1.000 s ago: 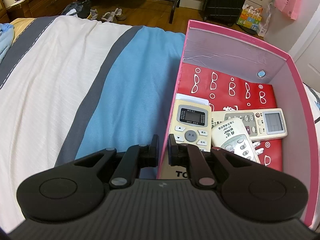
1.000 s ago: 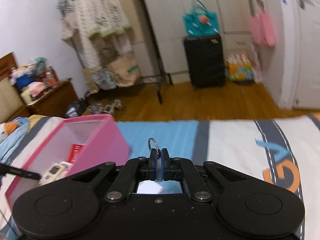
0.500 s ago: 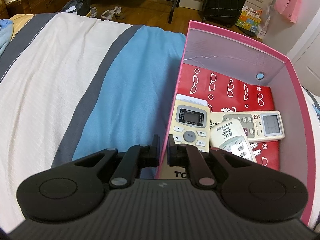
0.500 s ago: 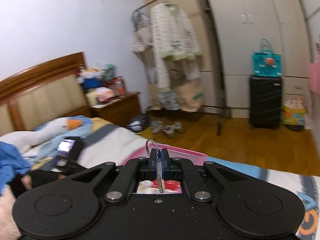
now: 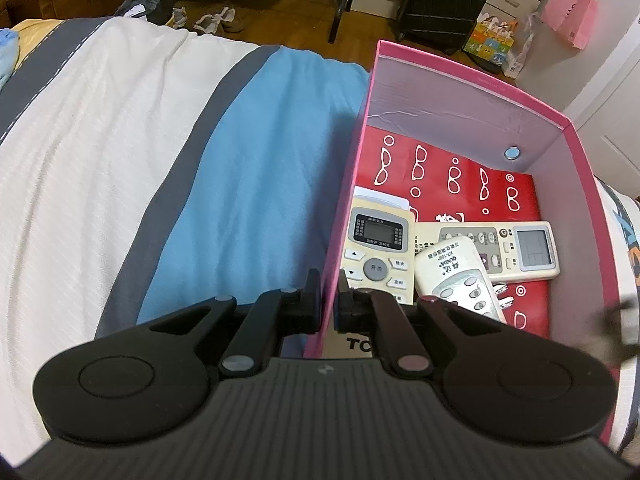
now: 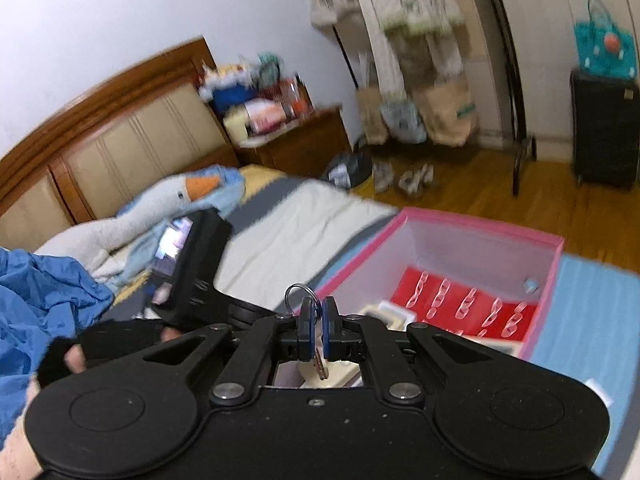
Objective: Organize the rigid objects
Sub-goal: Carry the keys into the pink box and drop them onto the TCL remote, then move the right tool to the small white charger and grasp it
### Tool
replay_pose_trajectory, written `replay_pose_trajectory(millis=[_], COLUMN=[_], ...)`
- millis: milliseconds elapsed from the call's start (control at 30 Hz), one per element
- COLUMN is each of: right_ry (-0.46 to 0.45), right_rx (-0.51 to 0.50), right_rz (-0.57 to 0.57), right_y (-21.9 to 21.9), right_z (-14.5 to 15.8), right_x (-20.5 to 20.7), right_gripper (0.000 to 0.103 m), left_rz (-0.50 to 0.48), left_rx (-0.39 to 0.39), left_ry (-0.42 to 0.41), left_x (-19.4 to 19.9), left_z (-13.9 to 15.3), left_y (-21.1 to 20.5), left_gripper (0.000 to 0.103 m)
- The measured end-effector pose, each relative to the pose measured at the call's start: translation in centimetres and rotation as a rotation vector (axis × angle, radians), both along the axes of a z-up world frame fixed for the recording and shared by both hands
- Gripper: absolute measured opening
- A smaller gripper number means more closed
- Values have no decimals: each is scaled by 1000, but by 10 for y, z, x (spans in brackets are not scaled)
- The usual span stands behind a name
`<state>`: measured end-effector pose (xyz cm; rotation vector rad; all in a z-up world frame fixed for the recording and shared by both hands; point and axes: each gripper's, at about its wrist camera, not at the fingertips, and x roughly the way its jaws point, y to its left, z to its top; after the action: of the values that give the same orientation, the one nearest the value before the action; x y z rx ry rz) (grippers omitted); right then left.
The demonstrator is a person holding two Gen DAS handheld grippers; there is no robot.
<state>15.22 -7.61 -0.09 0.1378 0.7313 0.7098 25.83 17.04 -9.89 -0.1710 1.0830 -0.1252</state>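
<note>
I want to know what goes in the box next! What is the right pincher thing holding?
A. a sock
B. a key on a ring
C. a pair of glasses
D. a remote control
B: in the right wrist view the right gripper is shut on a key with a metal ring at its top, above the pink box.

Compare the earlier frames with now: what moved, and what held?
The right gripper, shut on the key throughout, swung from beside the pink box to above its near end, so the remotes now lie below the key. The left gripper stayed clamped on the box wall; the box's contents are unchanged.
</note>
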Motion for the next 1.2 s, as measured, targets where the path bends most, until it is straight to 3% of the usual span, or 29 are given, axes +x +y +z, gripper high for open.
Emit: replay_pose_trajectory(millis=[200, 367, 533, 700, 933, 1067, 1200], right_ry=[153, 216, 266, 202, 116, 131, 113], right_rx=[10, 22, 44, 40, -51, -110, -191], right_rz=[-25, -72, -92, -103, -157, -157, -122], right_y=[29, 40, 36, 1, -79, -122, -142], right_z=[-42, -63, -61, -32, 10, 9, -1], right_x=[34, 54, 66, 52, 30, 20, 10], right_gripper=[6, 6, 18, 28, 44, 47, 56], left_rz=[-1, -2, -2, -6, -10, -28, -56], left_rx=[-20, -26, -28, -18, 3, 29, 50], left_ry=[1, 1, 2, -1, -1, -1, -9], left_x=[1, 2, 3, 3, 2, 3, 1], left_z=[-1, -2, -3, -2, -1, 0, 1], left_y=[4, 5, 5, 3, -1, -5, -7], left_gripper=[5, 6, 6, 6, 6, 6, 6])
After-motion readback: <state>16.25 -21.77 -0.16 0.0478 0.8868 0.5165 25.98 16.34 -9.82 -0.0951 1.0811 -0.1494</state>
